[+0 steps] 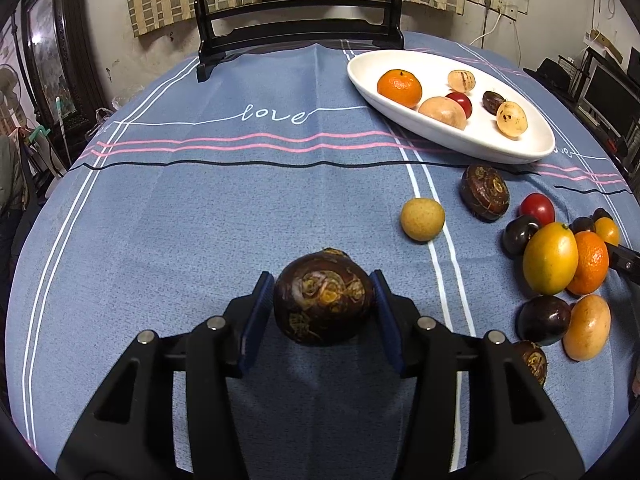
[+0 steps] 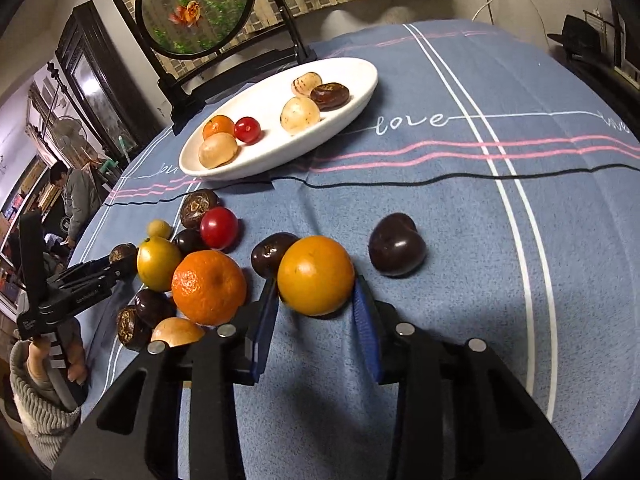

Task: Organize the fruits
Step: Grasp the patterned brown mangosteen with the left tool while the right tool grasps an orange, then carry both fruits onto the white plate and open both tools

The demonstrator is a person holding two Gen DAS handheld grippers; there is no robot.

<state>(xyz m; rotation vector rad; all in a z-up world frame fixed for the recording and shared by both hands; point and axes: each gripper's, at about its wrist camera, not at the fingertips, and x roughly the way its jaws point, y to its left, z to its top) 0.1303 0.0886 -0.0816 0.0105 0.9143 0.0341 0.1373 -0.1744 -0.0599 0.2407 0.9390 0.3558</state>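
The white dish at the far side of the bench already holds six fruits, among them a tangerine and a cherry tomato. Much is left, by the look of it: a cluster of about a dozen fruits lies on the cloth just in front of the dish. The left hand-held gripper is clamped on a dark brown chestnut-like fruit, well short of the dish. The right hand-held gripper has its pads against a yellow-orange fruit at the near edge of that cluster, beside a loose tangerine. Both fruits, I judge, go to the dish next.
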